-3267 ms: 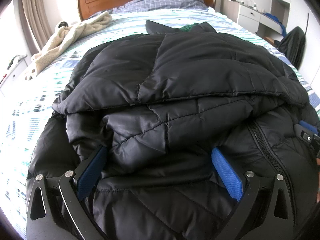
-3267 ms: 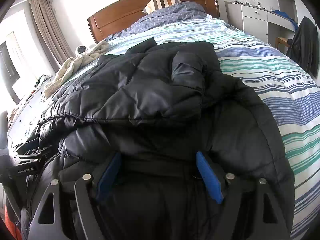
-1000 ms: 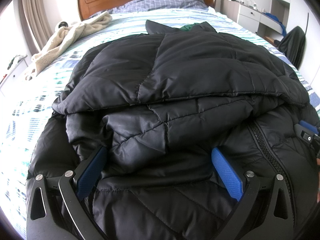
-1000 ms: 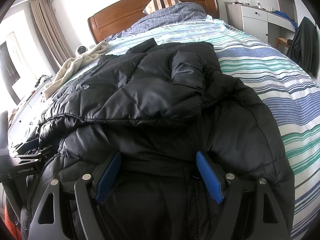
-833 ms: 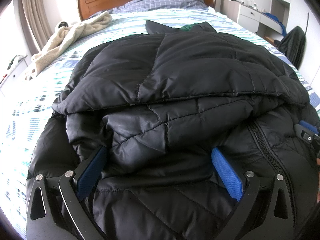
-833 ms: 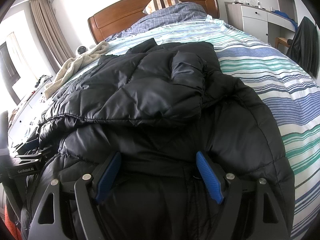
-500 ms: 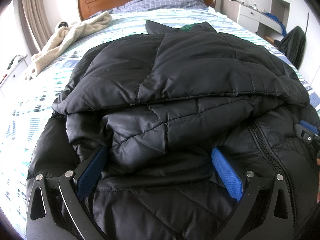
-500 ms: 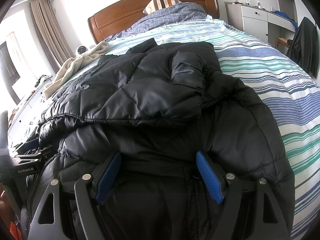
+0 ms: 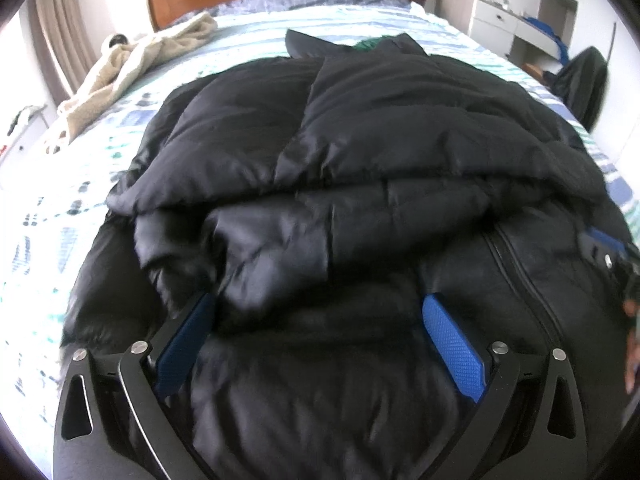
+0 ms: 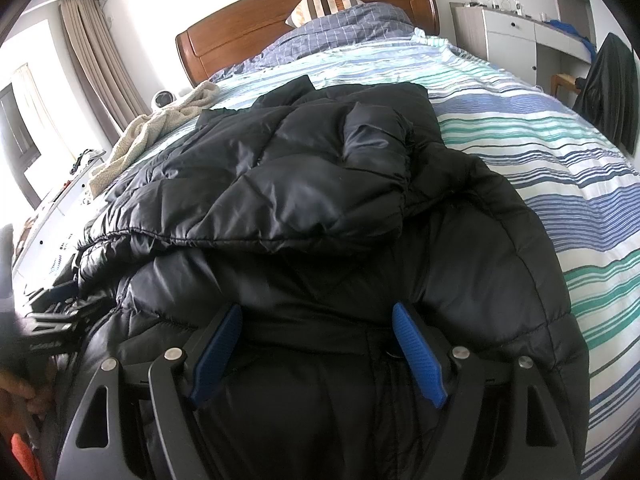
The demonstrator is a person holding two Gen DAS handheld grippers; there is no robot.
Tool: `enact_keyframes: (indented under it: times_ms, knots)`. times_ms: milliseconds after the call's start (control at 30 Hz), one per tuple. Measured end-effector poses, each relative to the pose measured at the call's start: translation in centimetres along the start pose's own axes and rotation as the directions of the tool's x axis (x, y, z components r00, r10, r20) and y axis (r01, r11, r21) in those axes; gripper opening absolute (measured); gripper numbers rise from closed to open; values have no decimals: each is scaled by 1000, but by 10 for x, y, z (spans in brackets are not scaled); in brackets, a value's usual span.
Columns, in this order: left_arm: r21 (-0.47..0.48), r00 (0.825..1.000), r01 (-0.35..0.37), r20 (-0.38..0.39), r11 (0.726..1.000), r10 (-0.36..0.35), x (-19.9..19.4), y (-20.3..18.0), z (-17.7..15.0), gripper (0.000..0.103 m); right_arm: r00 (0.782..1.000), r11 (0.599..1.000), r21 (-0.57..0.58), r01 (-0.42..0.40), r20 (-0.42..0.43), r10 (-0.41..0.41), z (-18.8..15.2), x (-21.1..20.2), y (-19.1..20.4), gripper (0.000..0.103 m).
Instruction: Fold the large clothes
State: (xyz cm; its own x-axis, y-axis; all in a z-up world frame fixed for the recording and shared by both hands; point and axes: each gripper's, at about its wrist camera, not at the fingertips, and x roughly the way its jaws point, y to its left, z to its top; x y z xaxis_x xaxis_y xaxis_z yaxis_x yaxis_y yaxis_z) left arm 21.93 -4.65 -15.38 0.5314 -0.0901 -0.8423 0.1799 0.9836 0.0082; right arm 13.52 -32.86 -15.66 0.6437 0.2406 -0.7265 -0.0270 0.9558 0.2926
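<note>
Black quilted fabric is filling both views: the jacket (image 9: 360, 184) is lying spread on the bed (image 10: 560, 152), with its upper part folded down over the lower part and the zip (image 9: 520, 280) running down its right side. Compared with a second ago, almost nothing is changing; the jacket is keeping the same folds, and only the left wrist view is turning slightly blurred while a hand (image 9: 630, 344) is edging in at its right border. The left tongs (image 9: 316, 344) are standing apart, their blue pads (image 9: 452, 344) resting on the puffed fabric on either side of a bulge without pinching it. The right tongs (image 10: 316, 352) are likewise standing wide apart over the jacket's lower edge, clamping nothing.

Under the jacket, the bed is wearing a cover striped in white, blue and green. A beige towel (image 10: 160, 132) is lying crumpled near the far left side, and a blue checked pillow (image 10: 340, 28) is leaning against the wooden headboard (image 10: 280, 20). Brown curtains (image 10: 100, 64) are hanging at the left, and a white cabinet (image 10: 512, 44) is standing at the right wall.
</note>
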Motion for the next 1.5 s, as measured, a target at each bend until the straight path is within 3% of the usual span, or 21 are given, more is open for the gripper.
enact_keyframes:
  times_ms: [100, 200, 267, 367, 467, 567, 667, 733, 833, 900, 1067, 1100, 1133, 1167, 1233, 1333, 1500]
  knots:
    - [13, 1000, 5, 11, 1000, -5, -44, 20, -16, 96, 999, 998, 50, -24, 39, 22, 7, -45, -11, 79]
    - [53, 994, -20, 110, 998, 14, -113, 61, -38, 102, 993, 994, 66, -87, 82, 82, 6, -106, -36, 79]
    - [70, 987, -63, 151, 996, 51, -152, 93, -55, 103, 998, 1000, 21, -22, 59, 21, -2, -139, -55, 79]
    - [42, 997, -29, 77, 999, 26, -179, 135, -83, 103, 1000, 999, -33, 28, -3, -28, -28, -170, -75, 79]
    - [-28, 996, 88, 24, 996, -87, -176, 146, -106, 103, 994, 999, -16, -49, -94, 47, -56, -181, -82, 79]
    - [-95, 984, 172, -34, 981, -175, -145, 136, -124, 102, 982, 991, 59, -119, -143, 126, -77, -177, -86, 79]
    - [-114, 962, 240, -104, 964, -252, -112, 113, -132, 102, 973, 987, 82, -137, -177, 150, -85, -163, -82, 79]
    - [-111, 950, 272, -127, 956, -285, -103, 98, -138, 102, 962, 983, 71, -167, -206, 178, -89, -154, -74, 79]
    - [-49, 962, 238, -126, 970, -243, -105, 83, -143, 101, 940, 977, 31, -210, -269, 210, -97, -139, -57, 81]
    - [-57, 954, 261, -135, 964, -266, -107, 84, -147, 100, 936, 979, 28, -201, -288, 201, -97, -130, -53, 81]
    - [-72, 947, 244, -198, 967, -254, -106, 86, -155, 84, 925, 986, 26, -163, -344, 161, -92, -121, -50, 78]
    - [-72, 947, 241, -202, 968, -251, -105, 85, -156, 80, 927, 990, 10, -143, -349, 138, -93, -120, -49, 65]
    - [-72, 948, 235, -201, 969, -245, -107, 85, -157, 71, 930, 995, -6, -104, -356, 95, -91, -120, -50, 38]
    - [-72, 949, 232, -203, 970, -242, -109, 86, -160, 66, 928, 994, 22, -108, -356, 109, -88, -120, -54, 31]
    - [-78, 947, 237, -202, 968, -249, -115, 88, -158, 38, 925, 984, 98, -147, -337, 172, -84, -124, -62, 21]
    - [-105, 948, 256, -167, 961, -271, -131, 92, -152, 25, 932, 977, 123, -175, -301, 204, -77, -137, -62, 18]
    - [-131, 952, 280, -90, 951, -292, -166, 103, -141, 22, 942, 968, 121, -220, -233, 244, -62, -171, -55, 16]
